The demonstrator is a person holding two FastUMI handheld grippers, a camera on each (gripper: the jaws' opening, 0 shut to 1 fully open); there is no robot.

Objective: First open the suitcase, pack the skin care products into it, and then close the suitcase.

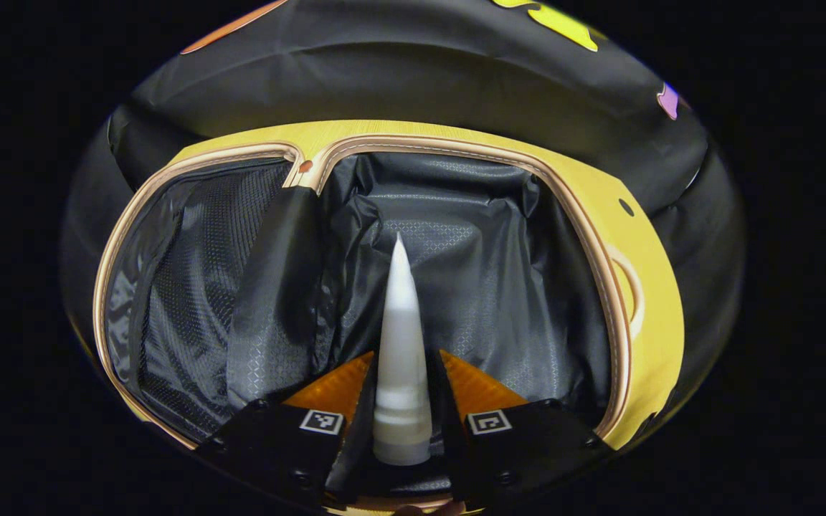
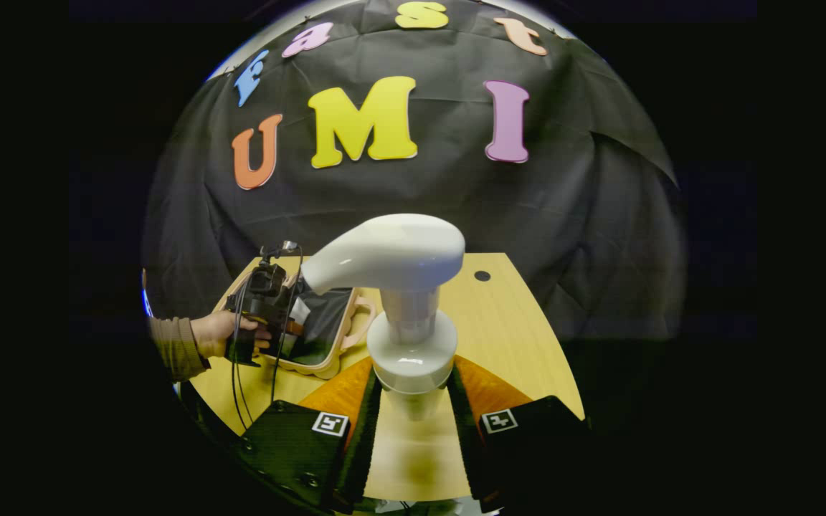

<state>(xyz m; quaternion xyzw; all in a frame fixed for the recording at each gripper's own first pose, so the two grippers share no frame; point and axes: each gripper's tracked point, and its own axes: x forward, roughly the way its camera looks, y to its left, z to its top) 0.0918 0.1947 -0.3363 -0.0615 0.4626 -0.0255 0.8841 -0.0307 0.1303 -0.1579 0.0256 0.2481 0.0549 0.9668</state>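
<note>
In the left gripper view the suitcase (image 1: 603,236) lies open below me, with a beige zip rim and black lining. My left gripper (image 1: 401,401) is shut on a white skin care tube (image 1: 401,337), which points tip-first over the right-hand compartment. In the right gripper view my right gripper (image 2: 411,408) is shut on a white pump bottle (image 2: 399,287), gripped just under its collar, the nozzle pointing left. Farther off in that view, a hand (image 2: 216,333) holds the left gripper (image 2: 269,308) over the open suitcase (image 2: 345,337).
The suitcase's left half (image 1: 176,272) has a black mesh divider; a black fabric flap (image 1: 277,287) lies between the halves. A yellow wooden table (image 2: 513,337) carries the suitcase, with a small dark hole (image 2: 482,276) near its far edge. Black cloth hangs behind.
</note>
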